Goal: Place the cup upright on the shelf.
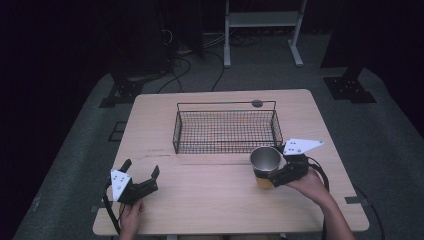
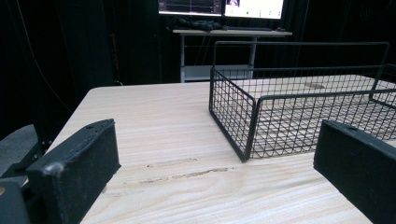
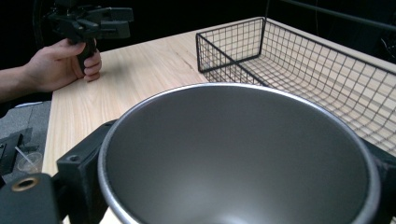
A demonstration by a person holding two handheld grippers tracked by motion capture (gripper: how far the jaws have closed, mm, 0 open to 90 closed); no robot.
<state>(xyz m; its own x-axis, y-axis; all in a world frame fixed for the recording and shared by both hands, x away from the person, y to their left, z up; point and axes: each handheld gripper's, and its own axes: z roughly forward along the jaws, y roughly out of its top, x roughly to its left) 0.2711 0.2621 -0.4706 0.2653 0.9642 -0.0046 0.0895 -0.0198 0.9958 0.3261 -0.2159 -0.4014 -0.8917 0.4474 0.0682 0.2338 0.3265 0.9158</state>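
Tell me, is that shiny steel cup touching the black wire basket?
Apart. In the high view, the round steel cup sits held in the right claw, with a strip of bare wooden table between it and the black wire basket.

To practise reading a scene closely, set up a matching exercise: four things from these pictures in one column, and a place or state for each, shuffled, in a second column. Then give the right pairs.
Things:
1. cup
2. basket
3. left gripper
4. right gripper

States:
A. open, holding nothing, near the table's front left
B. shut around something
C. metal, upright, held just in front of the basket's right end
D. black wire, nothing in it, mid-table

Pairs: 1-C, 2-D, 3-A, 4-B
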